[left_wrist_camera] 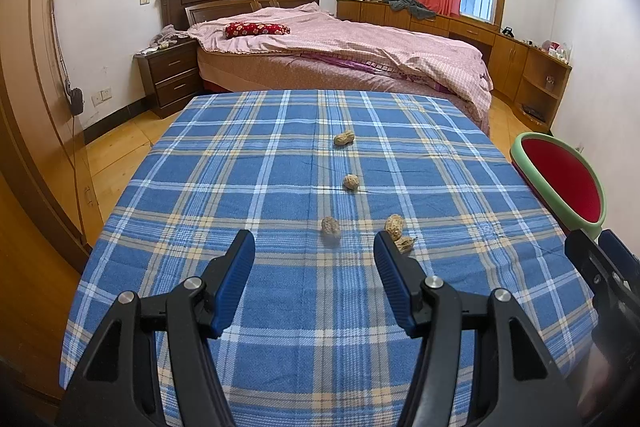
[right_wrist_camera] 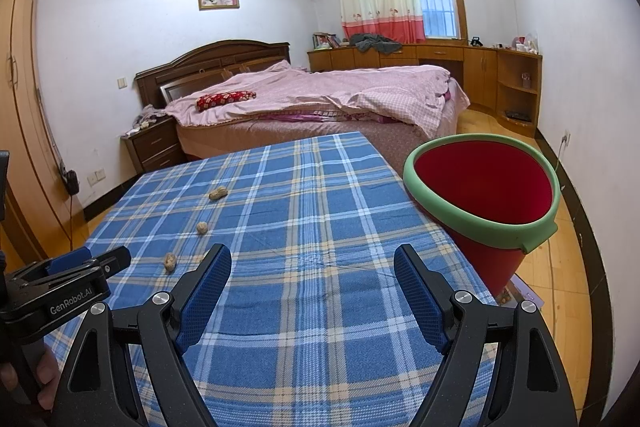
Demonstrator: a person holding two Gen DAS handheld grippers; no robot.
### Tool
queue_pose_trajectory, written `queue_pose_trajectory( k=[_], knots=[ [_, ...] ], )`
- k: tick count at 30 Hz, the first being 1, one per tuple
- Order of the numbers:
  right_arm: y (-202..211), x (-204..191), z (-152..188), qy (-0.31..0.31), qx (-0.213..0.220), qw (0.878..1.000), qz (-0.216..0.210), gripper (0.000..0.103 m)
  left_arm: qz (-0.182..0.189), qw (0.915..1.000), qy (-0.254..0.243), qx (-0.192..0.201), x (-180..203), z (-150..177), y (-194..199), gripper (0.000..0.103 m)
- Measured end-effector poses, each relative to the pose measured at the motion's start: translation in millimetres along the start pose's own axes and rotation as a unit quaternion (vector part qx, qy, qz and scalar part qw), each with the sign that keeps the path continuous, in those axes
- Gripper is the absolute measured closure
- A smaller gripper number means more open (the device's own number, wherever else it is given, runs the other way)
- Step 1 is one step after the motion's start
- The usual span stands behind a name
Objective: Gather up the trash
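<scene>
On the plaid tablecloth (left_wrist_camera: 280,163), peanut shells (left_wrist_camera: 345,138) are scattered.
Left gripper (left_wrist_camera: 314,247) and right gripper (right_wrist_camera: 312,259) are both held wide apart, nothing gripped.

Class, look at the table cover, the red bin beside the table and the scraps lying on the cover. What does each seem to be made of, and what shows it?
Table cover: woven cloth, matte; plaid weave and soft creases show.
Red bin: probably moulded plastic, smooth, with a pale green rim; the material is not certain.
Scraps: peanut shells, tan, dry and pitted, judging by their netted surface.
</scene>
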State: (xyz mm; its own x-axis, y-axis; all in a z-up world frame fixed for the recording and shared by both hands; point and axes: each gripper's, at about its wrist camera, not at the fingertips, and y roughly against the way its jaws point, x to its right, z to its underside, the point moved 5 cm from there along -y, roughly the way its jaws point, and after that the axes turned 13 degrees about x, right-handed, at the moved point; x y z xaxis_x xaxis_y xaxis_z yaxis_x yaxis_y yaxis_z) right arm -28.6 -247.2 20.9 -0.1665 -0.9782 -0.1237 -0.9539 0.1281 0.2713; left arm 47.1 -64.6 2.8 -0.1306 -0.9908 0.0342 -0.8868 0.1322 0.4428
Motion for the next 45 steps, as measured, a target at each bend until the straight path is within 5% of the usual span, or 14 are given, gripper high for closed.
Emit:
queue_pose_trajectory(
  k=[45],
  knots=[
    [0.5,-3.1,-7.0,0.004,0.005,1.000,-0.002,0.019,0.000,1.0000,0.004,0.006,2.7,-3.7,1.1,0.041]
  ],
)
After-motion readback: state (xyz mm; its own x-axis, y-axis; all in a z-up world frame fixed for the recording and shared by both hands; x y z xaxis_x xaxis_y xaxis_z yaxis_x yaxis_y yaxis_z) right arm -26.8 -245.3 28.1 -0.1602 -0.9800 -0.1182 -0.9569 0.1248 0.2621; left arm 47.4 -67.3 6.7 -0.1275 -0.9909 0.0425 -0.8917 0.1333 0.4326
